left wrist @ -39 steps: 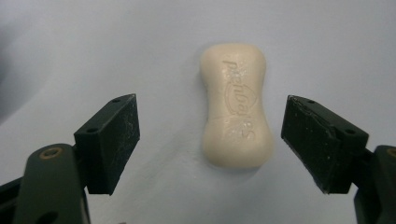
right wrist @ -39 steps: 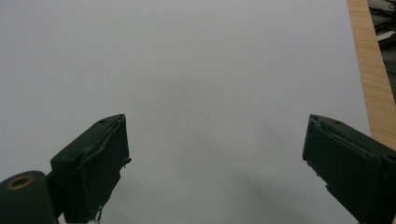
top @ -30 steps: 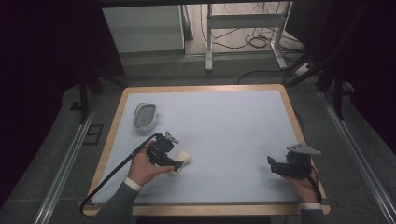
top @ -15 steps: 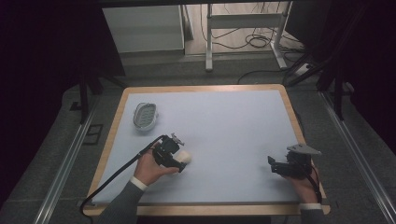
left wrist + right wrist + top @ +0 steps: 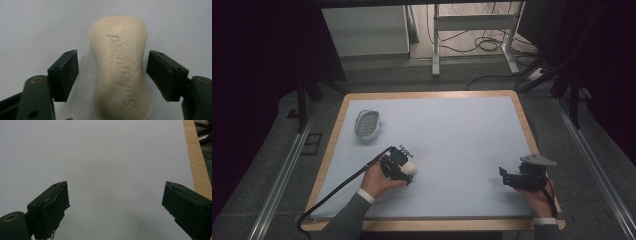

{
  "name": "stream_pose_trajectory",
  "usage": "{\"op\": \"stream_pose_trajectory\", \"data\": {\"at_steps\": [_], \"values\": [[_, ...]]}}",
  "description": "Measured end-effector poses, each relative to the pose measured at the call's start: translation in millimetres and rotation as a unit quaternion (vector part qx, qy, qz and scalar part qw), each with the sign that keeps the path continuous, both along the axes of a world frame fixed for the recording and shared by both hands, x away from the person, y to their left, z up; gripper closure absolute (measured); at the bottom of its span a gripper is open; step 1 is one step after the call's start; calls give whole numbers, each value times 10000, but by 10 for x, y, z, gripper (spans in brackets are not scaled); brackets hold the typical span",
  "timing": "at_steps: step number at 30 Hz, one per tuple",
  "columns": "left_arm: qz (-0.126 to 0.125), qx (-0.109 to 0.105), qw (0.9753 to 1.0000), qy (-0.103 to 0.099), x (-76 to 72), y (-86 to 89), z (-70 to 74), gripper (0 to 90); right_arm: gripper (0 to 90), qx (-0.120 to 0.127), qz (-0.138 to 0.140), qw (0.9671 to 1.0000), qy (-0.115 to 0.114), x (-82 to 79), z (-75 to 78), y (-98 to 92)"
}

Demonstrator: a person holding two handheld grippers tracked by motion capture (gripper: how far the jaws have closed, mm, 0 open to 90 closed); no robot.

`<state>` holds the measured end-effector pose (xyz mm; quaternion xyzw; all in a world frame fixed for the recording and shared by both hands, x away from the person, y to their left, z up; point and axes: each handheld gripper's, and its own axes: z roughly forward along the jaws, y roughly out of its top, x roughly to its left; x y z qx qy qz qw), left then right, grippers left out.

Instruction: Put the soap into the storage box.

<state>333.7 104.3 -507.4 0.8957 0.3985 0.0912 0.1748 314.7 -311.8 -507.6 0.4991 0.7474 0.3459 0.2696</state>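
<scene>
Moved: since a second ago the left gripper [image 5: 406, 170] has come forward over the soap [image 5: 410, 169], which then lay just ahead of its tips; the right gripper has stayed put.
Table [image 5: 452, 125]: pale blue top with a wooden rim, seen from the high view.
Dish [image 5: 367, 123]: grey soap dish near the far left corner, well apart from both grippers.
Left gripper: jaws apart, one on each side of the soap, with a gap showing on both sides in the left gripper view [image 5: 111, 72].
Right gripper [image 5: 506, 176]: near the right front edge, jaws wide apart over bare table [image 5: 115, 202].
Soap [image 5: 121, 67]: cream bar flat on the table, lengthwise between the left jaws, embossed lettering facing up.
</scene>
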Motion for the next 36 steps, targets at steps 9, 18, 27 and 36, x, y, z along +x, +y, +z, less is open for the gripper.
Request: {"op": "stream_pose_trajectory", "data": {"at_steps": [9, 18, 27, 36], "values": [[-49, -11, 10000, 39, -25, -18, -14, 464, 69, -1, -4, 10000, 5, -1, 1, -8], [-162, -18, 9999, 8, -51, 6, 11, 495, 69, -4, -19, 10000, -10, -6, 5, -17], [-131, -252, 9996, -36, -51, 76, 108, 497, 69, -14, -36, 10000, -21, -7, 5, -29], [-138, -316, 9994, -57, -28, 154, 182, 498, 69, -4, -47, 10000, -27, -7, 5, -36]]}}
